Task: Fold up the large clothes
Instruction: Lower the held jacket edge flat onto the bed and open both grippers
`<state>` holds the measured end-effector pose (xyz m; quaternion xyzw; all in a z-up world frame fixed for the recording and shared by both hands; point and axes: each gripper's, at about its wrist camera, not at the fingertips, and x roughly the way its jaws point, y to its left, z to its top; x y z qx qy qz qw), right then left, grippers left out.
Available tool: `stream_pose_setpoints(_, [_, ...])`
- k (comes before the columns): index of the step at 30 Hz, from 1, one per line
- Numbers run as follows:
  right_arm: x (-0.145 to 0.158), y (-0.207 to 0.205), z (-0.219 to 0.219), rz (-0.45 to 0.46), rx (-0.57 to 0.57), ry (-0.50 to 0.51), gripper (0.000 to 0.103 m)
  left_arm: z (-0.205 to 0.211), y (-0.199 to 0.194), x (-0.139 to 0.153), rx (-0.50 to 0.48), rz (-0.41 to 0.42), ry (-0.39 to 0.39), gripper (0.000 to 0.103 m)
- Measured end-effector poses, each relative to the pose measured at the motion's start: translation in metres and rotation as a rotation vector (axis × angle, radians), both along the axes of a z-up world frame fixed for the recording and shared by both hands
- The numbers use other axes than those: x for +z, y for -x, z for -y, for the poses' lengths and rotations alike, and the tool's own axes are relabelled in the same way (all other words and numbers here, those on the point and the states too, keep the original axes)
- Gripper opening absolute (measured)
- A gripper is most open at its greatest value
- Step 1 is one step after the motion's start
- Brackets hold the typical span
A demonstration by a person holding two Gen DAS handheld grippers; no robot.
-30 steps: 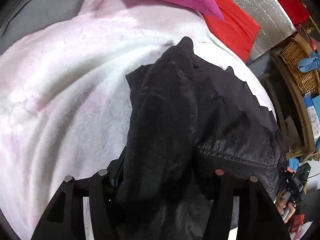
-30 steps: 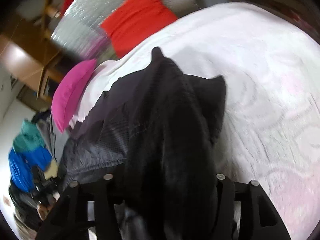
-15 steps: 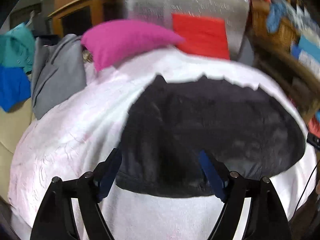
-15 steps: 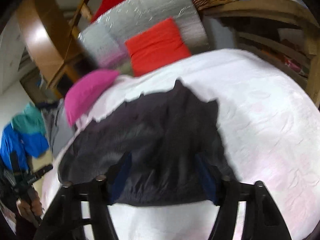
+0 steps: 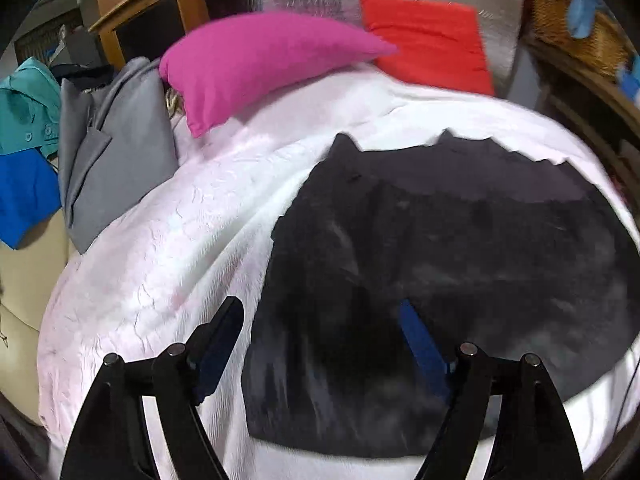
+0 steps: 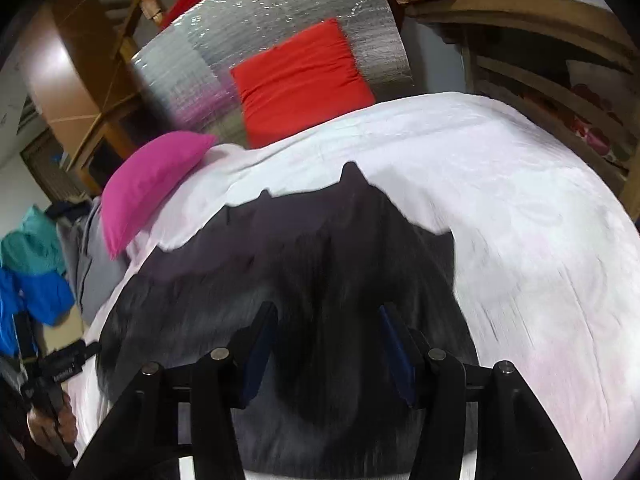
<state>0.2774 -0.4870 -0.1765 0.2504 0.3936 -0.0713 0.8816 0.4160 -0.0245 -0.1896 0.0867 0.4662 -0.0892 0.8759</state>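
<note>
A large black garment (image 5: 440,264) lies folded flat on the white and pink bedspread (image 5: 168,248); it also shows in the right wrist view (image 6: 320,264). My left gripper (image 5: 320,312) is open and empty, raised above the garment's near left part. My right gripper (image 6: 326,320) is open and empty, raised above the garment's near edge. Neither gripper touches the cloth. The bedspread also shows in the right wrist view (image 6: 540,240).
A pink pillow (image 5: 260,64) and a red cushion (image 5: 432,40) lie at the bed's head against a silver panel (image 6: 272,28). Grey clothing (image 5: 108,152) and blue and teal clothes (image 5: 24,128) lie at the left. Wooden shelves (image 6: 560,80) stand at the right.
Both grippers have let go of the black garment and opened. They have pulled back and up. The garment now lies flat on the bed.
</note>
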Motion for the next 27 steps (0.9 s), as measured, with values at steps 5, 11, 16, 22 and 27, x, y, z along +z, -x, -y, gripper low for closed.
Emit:
stream_pose_setpoints(5, [-0.052,-0.041,0.022,-0.11,-0.066,-0.055,0.055,0.007,-0.022,-0.047,0.037,-0.101,-0.04,0.083])
stream_pose_setpoints(11, [-0.016,-0.017,-0.006,-0.053,-0.029,0.002,0.054,0.005,0.01,-0.02,0.048,-0.029,-0.023,0.083])
stream_pose_setpoints(16, [0.0,0.021,-0.057,0.032,0.072,0.011,0.055,0.018,0.065,0.008,0.007,0.114,0.01,0.083])
stream_pose_setpoints(22, [-0.029,0.029,-0.109,-0.082,0.134,0.16,0.056,0.037,0.065,-0.033,0.026,0.023,-0.067,0.085])
stream_pose_setpoints(27, [0.016,0.053,-0.12,-0.025,0.158,0.132,0.058,0.036,0.099,0.018,0.019,0.162,-0.04,0.085])
